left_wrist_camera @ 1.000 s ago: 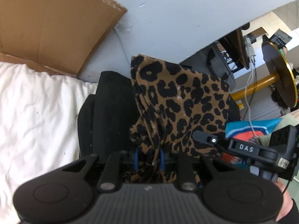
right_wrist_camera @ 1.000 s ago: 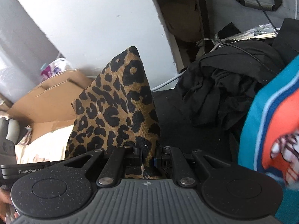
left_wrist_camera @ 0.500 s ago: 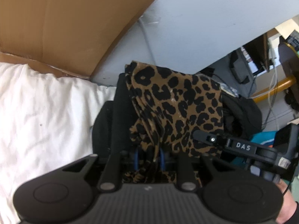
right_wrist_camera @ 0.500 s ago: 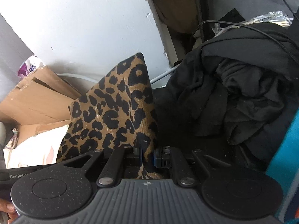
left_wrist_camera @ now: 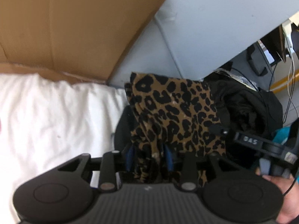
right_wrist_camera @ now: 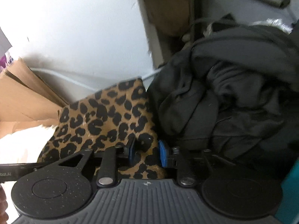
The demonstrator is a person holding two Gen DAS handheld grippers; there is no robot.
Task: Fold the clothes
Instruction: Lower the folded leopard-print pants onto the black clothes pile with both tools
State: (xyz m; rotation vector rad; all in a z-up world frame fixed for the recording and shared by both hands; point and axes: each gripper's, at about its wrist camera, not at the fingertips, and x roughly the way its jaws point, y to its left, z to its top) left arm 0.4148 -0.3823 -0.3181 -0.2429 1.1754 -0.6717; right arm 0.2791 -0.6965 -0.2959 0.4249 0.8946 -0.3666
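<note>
- Left gripper (left_wrist_camera: 148,157): jaws clamped on a bunched fold of the leopard cloth (left_wrist_camera: 173,112), blue pads (left_wrist_camera: 130,155) pressing it from both sides.
- Right gripper (right_wrist_camera: 146,153): jaws parted some way, blue pads (right_wrist_camera: 162,154) either side of the cloth (right_wrist_camera: 104,123); the left pad touches fabric, the right one shows a gap (so no firm grip visible; cloth lies loose between them).
- Cloth: brown w/ black spots, several layers stacked, hanging between the two grippers. In the left view its top edge runs across the middle, w/ the right gripper's side arm (left_wrist_camera: 257,141) in front of its lower right corner.
- Beneath & behind the cloth: a black garment (left_wrist_camera: 121,128) flat on the white sheet (left_wrist_camera: 46,115) of the bed.
- Right of the cloth: a heap of dark clothes (right_wrist_camera: 233,97), rumpled, touching the cloth's right edge in the right view.
- Teal fabric (right_wrist_camera: 291,192) at the far lower right edge, mostly cut off.
- Cardboard box (left_wrist_camera: 74,24) past the sheet, flap up against a pale grey wall (left_wrist_camera: 214,18); same box (right_wrist_camera: 20,100) at left in the right view.
- A hand (left_wrist_camera: 280,196) grips the right gripper's handle, lower right of the left view.
- Both views blurred in places.
</note>
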